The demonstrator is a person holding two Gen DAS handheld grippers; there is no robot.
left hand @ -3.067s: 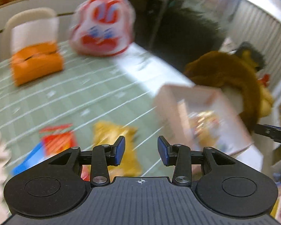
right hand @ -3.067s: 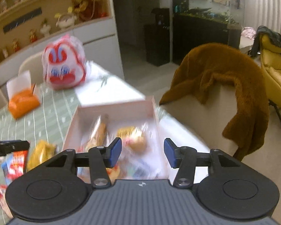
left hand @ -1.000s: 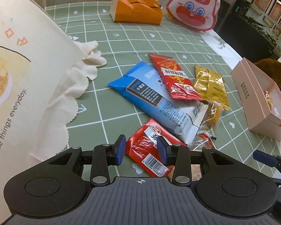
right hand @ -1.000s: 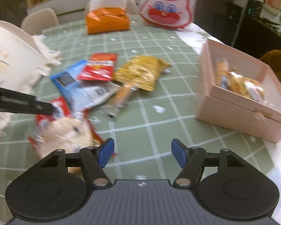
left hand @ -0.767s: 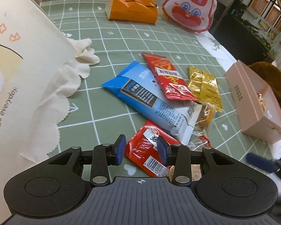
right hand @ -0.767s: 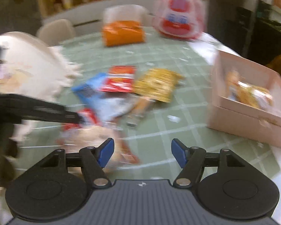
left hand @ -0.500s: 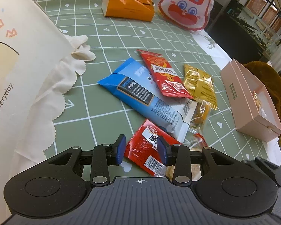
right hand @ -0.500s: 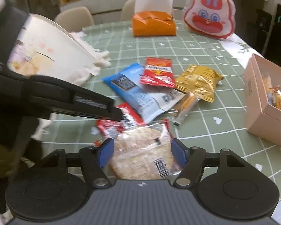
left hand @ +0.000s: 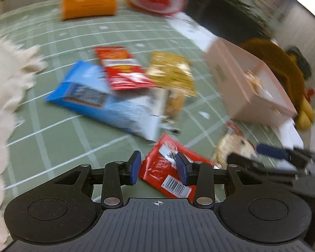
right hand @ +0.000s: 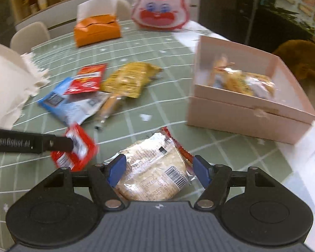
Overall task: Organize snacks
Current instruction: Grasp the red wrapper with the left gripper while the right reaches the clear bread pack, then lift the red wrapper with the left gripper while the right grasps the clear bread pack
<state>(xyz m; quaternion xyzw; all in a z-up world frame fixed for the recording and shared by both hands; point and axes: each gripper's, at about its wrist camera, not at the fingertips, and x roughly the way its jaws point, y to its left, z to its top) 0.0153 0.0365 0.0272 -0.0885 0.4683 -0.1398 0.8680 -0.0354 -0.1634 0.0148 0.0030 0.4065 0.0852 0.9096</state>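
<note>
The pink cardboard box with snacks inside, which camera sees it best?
The right wrist view: the pink cardboard box is fairly sharp there, and you look into it at the wrapped snacks. The left wrist view shows it blurred and side-on.

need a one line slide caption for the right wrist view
Right tool straddles a clear-wrapped round cake on the green checked tablecloth, pink box ahead.

Loose snack pkts on table, 7 total: 3 red point(right hand: 86, 80) point(right hand: 74, 150) point(right hand: 179, 145), 1 blue point(right hand: 70, 105), 1 gold point(right hand: 132, 77), 1 slim stick pkt point(right hand: 111, 106), 1 clear round-cake pkt point(right hand: 155, 168); pink box point(right hand: 247, 113) x1; orange tissue box point(right hand: 96, 30) x1; rabbit-face bag point(right hand: 160, 8) x1; grippers x2 point(left hand: 158, 167) point(right hand: 158, 173)
</note>
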